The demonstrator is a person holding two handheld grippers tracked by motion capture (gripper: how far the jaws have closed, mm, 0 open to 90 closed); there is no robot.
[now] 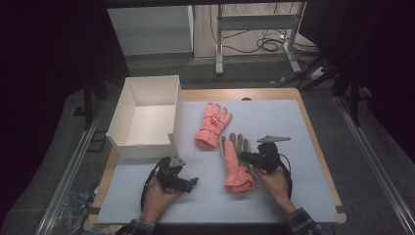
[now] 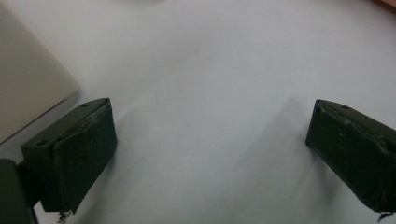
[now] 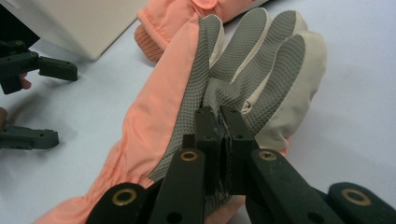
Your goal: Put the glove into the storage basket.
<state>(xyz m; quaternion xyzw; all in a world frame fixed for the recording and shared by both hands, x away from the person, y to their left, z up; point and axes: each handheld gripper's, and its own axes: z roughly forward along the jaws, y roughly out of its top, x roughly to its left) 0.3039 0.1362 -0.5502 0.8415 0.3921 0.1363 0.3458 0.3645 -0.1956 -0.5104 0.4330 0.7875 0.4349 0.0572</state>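
Two salmon-pink gloves lie on the pale mat (image 1: pixel 293 127). The nearer glove (image 1: pixel 234 164) lies palm up, showing its grey textured palm (image 3: pixel 243 60). My right gripper (image 1: pixel 247 157) is shut on that glove, its jaws pinching a fold of the palm fabric (image 3: pixel 219 116). The farther glove (image 1: pixel 213 125) lies back up beside the white box (image 1: pixel 147 117); its cuff (image 3: pixel 154 44) shows in the right gripper view. My left gripper (image 1: pixel 188 183) hovers open over bare mat (image 2: pixel 210 144), near the box's front corner (image 2: pixel 28 84). It shows again, open, in the right gripper view (image 3: pixel 46 102).
The open white box holds nothing and stands at the mat's back left. The wooden table edge (image 1: pixel 318 147) frames the mat. Beyond the table stand a white desk frame (image 1: pixel 254 29) and loose cables (image 1: pixel 269 44) on the floor.
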